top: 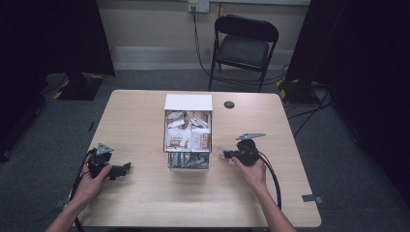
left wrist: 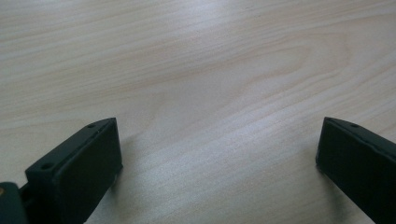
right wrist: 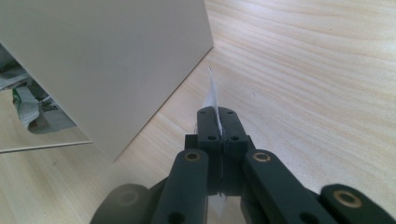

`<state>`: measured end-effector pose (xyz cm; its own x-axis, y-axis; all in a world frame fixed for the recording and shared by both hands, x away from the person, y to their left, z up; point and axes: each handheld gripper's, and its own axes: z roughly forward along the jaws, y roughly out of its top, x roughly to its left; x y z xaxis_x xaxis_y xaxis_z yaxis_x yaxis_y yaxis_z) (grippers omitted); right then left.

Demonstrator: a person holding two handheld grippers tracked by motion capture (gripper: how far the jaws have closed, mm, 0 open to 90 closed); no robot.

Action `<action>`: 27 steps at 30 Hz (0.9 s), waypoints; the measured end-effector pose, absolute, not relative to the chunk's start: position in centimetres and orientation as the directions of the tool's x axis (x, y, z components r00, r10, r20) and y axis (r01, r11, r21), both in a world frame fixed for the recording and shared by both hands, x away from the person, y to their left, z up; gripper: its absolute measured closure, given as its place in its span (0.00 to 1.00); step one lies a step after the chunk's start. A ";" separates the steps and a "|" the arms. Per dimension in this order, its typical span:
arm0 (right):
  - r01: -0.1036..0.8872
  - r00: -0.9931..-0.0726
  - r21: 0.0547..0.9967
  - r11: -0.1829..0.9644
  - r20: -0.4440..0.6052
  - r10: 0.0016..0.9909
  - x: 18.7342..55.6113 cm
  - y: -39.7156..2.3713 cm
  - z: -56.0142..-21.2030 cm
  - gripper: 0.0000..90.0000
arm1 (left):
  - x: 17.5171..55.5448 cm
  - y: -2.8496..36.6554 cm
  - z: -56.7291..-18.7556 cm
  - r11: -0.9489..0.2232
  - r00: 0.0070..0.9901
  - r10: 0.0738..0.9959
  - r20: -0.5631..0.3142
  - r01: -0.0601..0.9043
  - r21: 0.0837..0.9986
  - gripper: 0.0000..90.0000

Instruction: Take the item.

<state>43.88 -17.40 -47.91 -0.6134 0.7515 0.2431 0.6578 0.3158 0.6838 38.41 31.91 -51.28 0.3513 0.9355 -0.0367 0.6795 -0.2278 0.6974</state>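
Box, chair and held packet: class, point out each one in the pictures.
box (top: 188, 102), high view, its white top panel
chair (top: 243, 48), high view, its seat
packet (right wrist: 213, 95), right gripper view, its thin white edge above the jaws

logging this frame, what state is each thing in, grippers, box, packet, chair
left gripper: open, nothing between its jaws, over bare table
right gripper: shut on a thin white packet, held edge-up
box: upright, front open, packed with packets
folding chair: unfolded, seat bare

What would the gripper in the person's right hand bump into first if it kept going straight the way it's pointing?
Probably the white box of packets: the right gripper, shut on a thin white packet, points toward the box's side, with bare table between.
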 end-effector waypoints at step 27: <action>0.670 -0.563 0.676 0.308 0.192 0.804 44.6 -17.6 -49.5 0.71 | 38.4 31.9 -51.3 -0.228 0.351 0.936 -0.036 0.679 0.698 0.00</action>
<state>44.61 -17.63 -49.54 -0.5634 0.8036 0.1919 0.6695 0.3080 0.6759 38.42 31.92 -51.28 0.3514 0.9355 -0.0363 0.6793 -0.2281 0.6975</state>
